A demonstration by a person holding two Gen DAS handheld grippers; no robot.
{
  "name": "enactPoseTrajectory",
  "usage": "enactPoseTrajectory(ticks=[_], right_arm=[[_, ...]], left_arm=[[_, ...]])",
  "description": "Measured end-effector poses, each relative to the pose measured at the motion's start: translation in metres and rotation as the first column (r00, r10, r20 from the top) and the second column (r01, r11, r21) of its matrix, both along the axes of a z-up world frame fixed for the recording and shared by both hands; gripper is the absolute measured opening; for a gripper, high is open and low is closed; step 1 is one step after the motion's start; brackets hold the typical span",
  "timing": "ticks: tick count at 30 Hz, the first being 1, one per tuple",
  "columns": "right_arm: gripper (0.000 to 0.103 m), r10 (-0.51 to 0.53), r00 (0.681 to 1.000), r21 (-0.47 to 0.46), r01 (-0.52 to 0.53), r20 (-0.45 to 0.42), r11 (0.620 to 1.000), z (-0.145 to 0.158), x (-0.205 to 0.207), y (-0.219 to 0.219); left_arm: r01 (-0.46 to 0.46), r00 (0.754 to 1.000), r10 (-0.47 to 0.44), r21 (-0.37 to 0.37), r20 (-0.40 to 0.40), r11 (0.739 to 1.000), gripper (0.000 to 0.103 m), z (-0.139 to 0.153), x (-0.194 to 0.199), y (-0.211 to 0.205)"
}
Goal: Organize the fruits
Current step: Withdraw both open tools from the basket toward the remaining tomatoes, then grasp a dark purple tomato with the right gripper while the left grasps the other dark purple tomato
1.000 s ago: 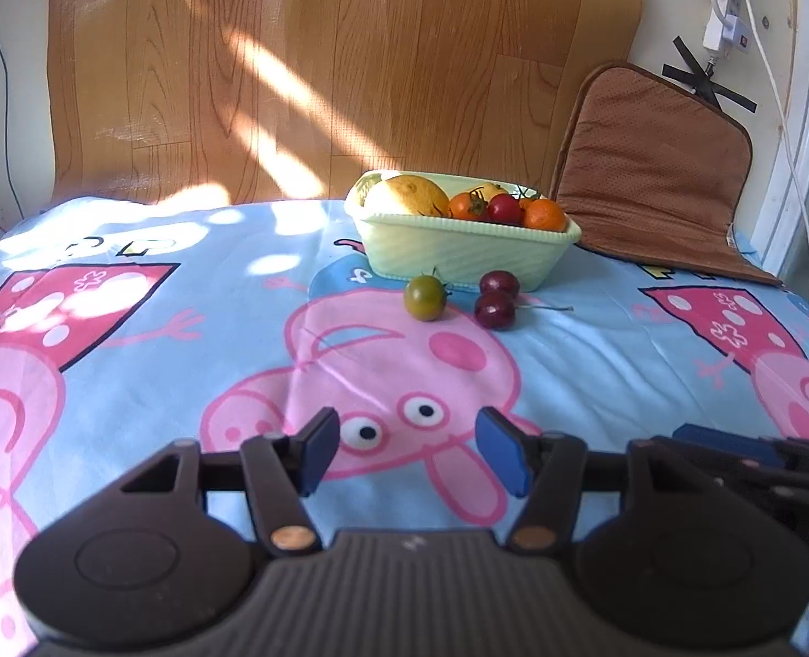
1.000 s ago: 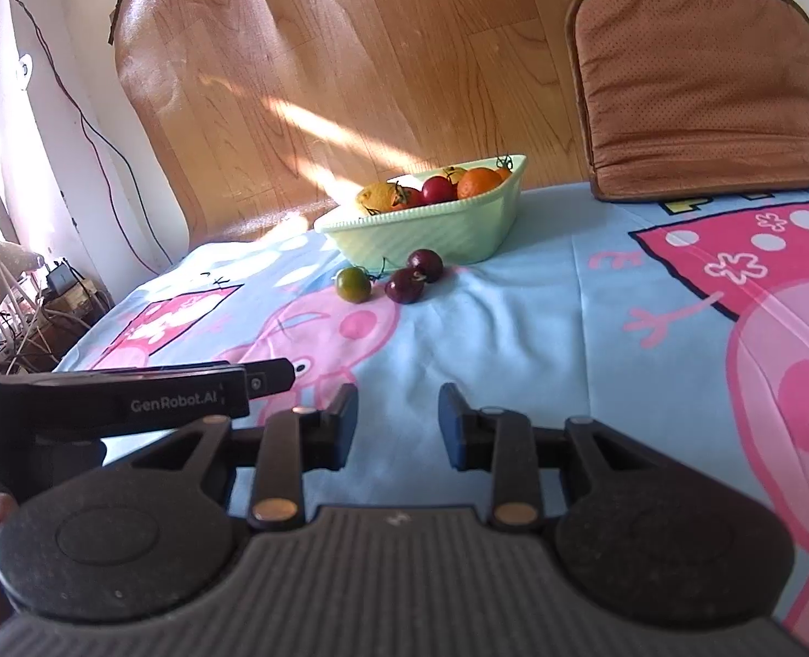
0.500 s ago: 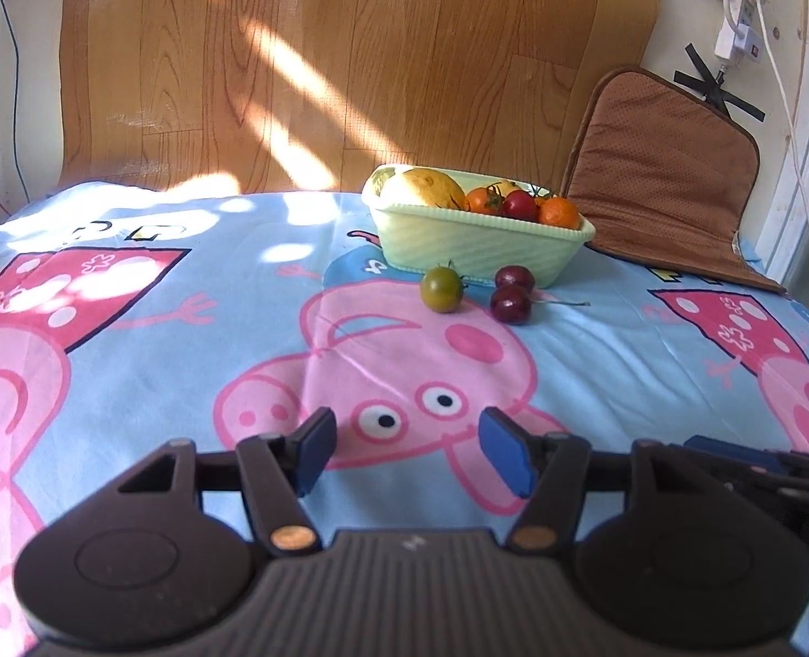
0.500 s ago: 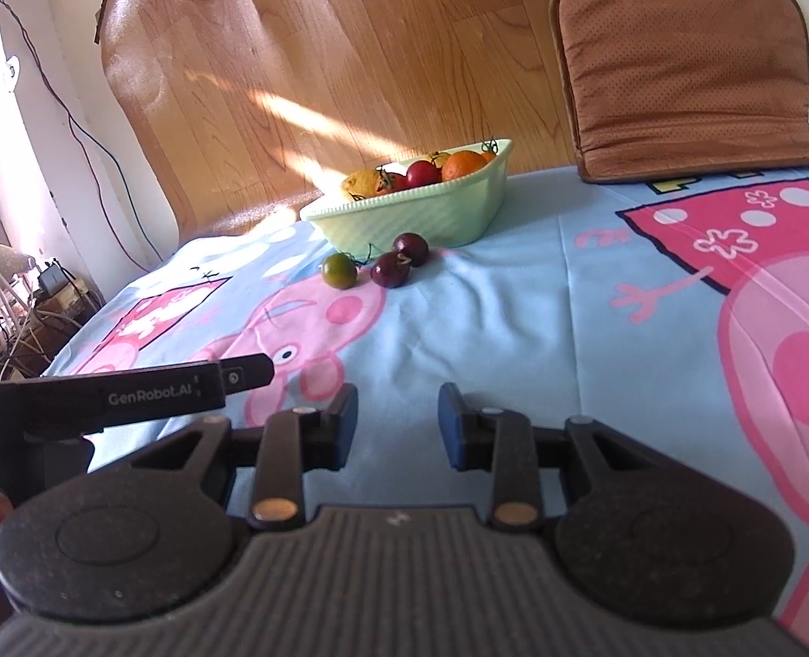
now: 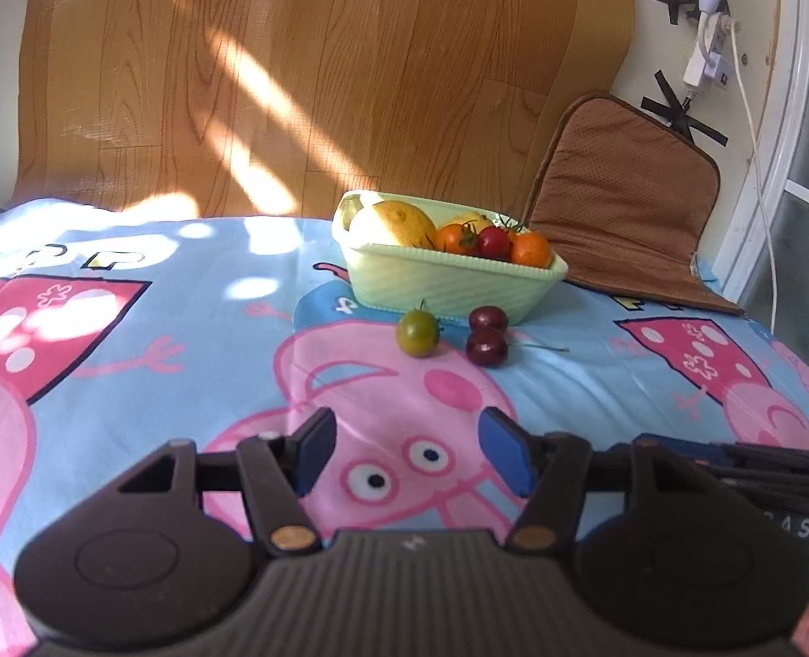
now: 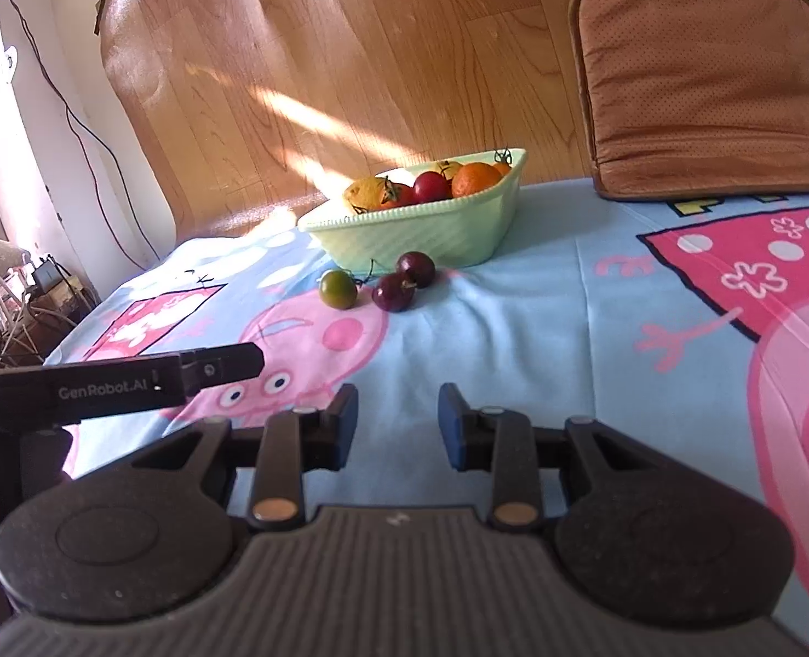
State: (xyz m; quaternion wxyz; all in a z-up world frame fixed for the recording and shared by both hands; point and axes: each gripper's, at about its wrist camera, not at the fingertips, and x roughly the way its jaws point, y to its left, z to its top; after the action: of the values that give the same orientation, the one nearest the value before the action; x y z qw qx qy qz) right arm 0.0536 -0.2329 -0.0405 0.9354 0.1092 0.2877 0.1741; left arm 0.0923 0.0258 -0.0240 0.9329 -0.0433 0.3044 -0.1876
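Observation:
A pale green bowl (image 5: 448, 284) holds a yellow fruit (image 5: 393, 222), small tomatoes and an orange (image 5: 531, 249); it also shows in the right wrist view (image 6: 431, 230). In front of it on the cloth lie a green tomato (image 5: 417, 333) (image 6: 337, 288) and two dark red cherries (image 5: 487, 349) (image 6: 394, 292). My left gripper (image 5: 408, 451) is open and empty, well short of the loose fruit. My right gripper (image 6: 397, 420) is open and empty, also short of it.
A blue cartoon-pig cloth (image 5: 130, 383) covers the surface. A brown cushion (image 5: 623, 191) leans against the wall behind the bowl. A wood-pattern sheet (image 5: 294, 82) backs the scene. The left gripper's body (image 6: 114, 383) shows at left in the right wrist view.
Both grippers have moved a little closer to the bowl and loose fruit. Their jaws stay open. The fruit has not moved.

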Motion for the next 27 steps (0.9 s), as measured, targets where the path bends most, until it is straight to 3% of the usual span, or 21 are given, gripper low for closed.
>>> enactPoseTrajectory(ticks=[5,11,13,17,27], right_arm=[[0.036,0.027,0.999,-0.052,-0.026,0.023,0.998,0.006,0.028,0.004],[0.036,0.078,0.996,-0.077,-0.074,0.050,0.994,0.013,0.065,0.007],[0.036,0.081,0.995,-0.045,-0.078,0.060,0.996,0.016,0.077,-0.002],[0.036,0.079,0.997,0.072,-0.080,0.010,0.994,0.014,0.101,-0.025],[0.036,0.230,0.968,0.132,-0.216,-0.100,0.967,0.008,0.138,-0.014]], left_arm=[[0.057,0.998,-0.059,-0.068,-0.027,0.996,0.057,0.011,0.037,-0.001],[0.109,0.993,-0.113,-0.078,-0.045,0.991,0.051,0.011,0.063,-0.016],[0.152,0.988,-0.154,-0.053,-0.031,0.987,0.048,0.007,0.060,-0.026],[0.226,0.973,-0.228,0.064,0.022,0.972,0.046,-0.002,0.051,-0.053],[0.255,0.965,-0.262,0.174,0.019,0.951,0.048,-0.011,0.070,-0.089]])
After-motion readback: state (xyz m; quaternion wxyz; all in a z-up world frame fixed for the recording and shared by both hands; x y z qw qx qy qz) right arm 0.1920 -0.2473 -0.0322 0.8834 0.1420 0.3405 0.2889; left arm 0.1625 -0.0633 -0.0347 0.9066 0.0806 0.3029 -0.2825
